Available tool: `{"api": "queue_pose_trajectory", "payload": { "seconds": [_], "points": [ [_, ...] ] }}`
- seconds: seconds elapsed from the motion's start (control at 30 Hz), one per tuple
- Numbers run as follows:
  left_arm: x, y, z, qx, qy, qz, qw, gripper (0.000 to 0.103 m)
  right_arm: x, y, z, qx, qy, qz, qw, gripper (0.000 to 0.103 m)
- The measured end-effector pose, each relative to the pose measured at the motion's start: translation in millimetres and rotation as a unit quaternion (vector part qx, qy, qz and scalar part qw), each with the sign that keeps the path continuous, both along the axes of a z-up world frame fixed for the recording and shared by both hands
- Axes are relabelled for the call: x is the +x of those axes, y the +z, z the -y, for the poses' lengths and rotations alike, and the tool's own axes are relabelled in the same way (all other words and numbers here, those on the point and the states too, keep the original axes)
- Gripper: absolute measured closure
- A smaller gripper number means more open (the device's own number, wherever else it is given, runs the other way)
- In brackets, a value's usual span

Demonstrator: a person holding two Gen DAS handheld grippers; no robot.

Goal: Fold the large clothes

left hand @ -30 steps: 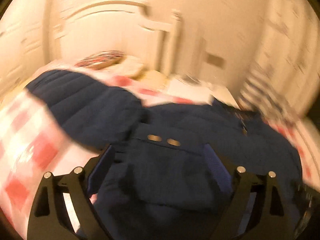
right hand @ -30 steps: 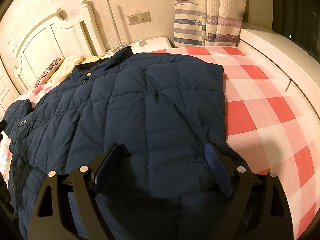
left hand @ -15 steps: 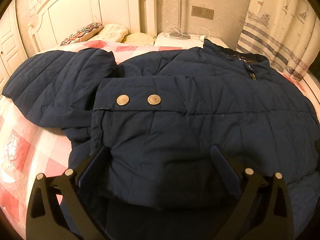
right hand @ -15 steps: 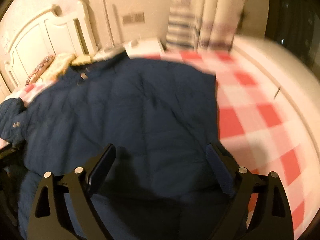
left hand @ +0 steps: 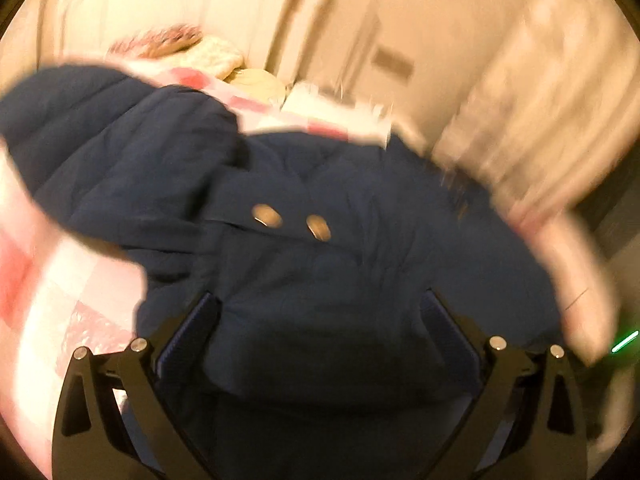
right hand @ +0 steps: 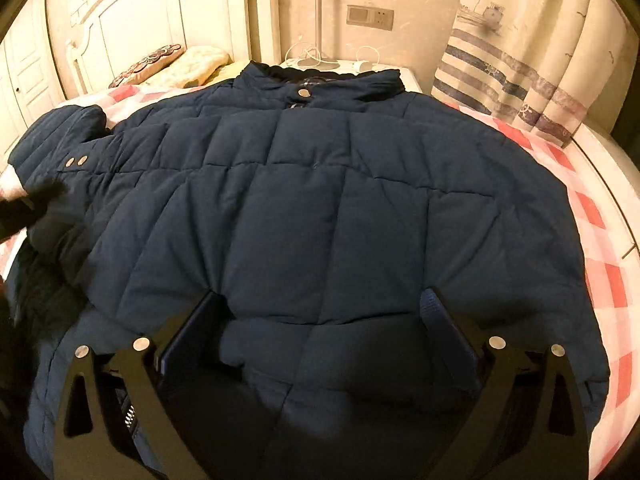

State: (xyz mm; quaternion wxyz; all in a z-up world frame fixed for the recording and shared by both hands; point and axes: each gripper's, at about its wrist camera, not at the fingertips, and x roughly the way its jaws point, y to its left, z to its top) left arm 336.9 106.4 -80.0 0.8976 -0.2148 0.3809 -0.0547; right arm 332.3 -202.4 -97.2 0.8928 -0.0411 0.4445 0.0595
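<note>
Our left gripper (left hand: 320, 320) stood spread wide at the bottom of its blurred frame, its fingers (left hand: 188, 332) flanking a fold of the navy jacket (left hand: 320, 280) below two snaps (left hand: 292, 222), clamping nothing. Our right gripper (right hand: 320, 316) was likewise spread apart at bottom center, fingers (right hand: 440, 320) resting on either side of the jacket's (right hand: 320, 208) quilted hem without pinching it. The jacket lay flat on the checked bed (right hand: 592, 216), filling mid-frame, collar (right hand: 320, 80) at top center toward the headboard (right hand: 132, 16), curtain (right hand: 520, 52) upper right.
</note>
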Motion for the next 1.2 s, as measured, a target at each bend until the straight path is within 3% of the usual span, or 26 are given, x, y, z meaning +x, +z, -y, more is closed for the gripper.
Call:
{"api": "queue_pose_trajectory", "payload": {
  "seconds": [0.07, 0.13, 0.3, 0.4, 0.5, 0.53, 0.57, 0.63, 0.67, 0.73, 0.77, 0.8, 0.9, 0.97, 1.07, 1.13, 1.2],
  "points": [
    [-8, 8, -42, -0.06, 0.051, 0.017, 0.9967, 0.003, 1, 0, 1, 0.001, 0.0, 0.0, 1.0, 0.007],
    [-14, 11, -96, -0.104, 0.12, 0.032, 0.9868, 0.004, -1, 0, 0, 0.002, 0.0, 0.0, 1.0, 0.007],
    [-14, -1, -219, -0.169, 0.255, 0.027, 0.9517, 0.009, 1, 0, 3, 0.002, 0.0, 0.001, 1.0, 0.007],
    [-3, -11, -266, -0.241, 0.267, 0.037, 0.9324, 0.011, 1, 1, 3, 0.001, 0.0, 0.001, 1.0, 0.007],
    [15, -8, -291, -0.271, 0.275, 0.049, 0.9212, 0.014, 1, 1, 3, 0.001, 0.0, 0.001, 1.0, 0.007],
    [21, -9, -297, -0.278, 0.278, 0.05, 0.9183, 0.028, 1, 1, 3, 0.002, 0.0, 0.001, 1.0, 0.007],
    [29, -13, -303, -0.297, 0.273, 0.05, 0.9134, 0.059, 1, 1, 3, 0.002, 0.0, 0.001, 1.0, 0.007],
    [38, -22, -307, -0.332, 0.268, 0.038, 0.9036, 0.096, 1, 0, 3, 0.002, 0.0, 0.001, 1.0, 0.007],
    [38, -23, -305, -0.337, 0.269, 0.038, 0.9013, 0.097, 1, 1, 3, 0.002, 0.0, 0.001, 1.0, 0.007],
    [32, -2, -286, -0.295, 0.248, 0.085, 0.9189, 0.098, 1, 1, 2, 0.003, 0.0, 0.001, 1.0, 0.007],
    [29, 19, -263, -0.243, 0.225, 0.108, 0.9373, 0.099, 1, 0, 2, 0.005, 0.0, 0.0, 1.0, 0.006],
    [28, 33, -245, -0.213, 0.203, 0.123, 0.9477, 0.099, 1, 0, 3, 0.006, 0.0, 0.0, 1.0, 0.006],
    [21, 79, -158, -0.13, 0.081, 0.171, 0.9733, 0.099, 2, 0, 2, 0.008, 0.0, 0.0, 1.0, 0.006],
    [18, 95, -96, -0.1, -0.012, 0.186, 0.9773, 0.099, 2, 1, 3, 0.008, 0.0, 0.0, 1.0, 0.006],
    [18, 88, -15, -0.104, -0.127, 0.171, 0.9714, 0.098, 2, 1, 3, 0.009, -0.001, 0.0, 1.0, 0.006],
    [17, 66, 40, -0.103, -0.187, 0.142, 0.9666, 0.097, 3, 1, 3, 0.012, -0.001, 0.001, 1.0, 0.006],
    [22, 32, 87, -0.074, -0.213, 0.093, 0.9699, 0.094, 2, 1, 3, 0.012, -0.001, 0.001, 1.0, 0.006]
  ]
}}
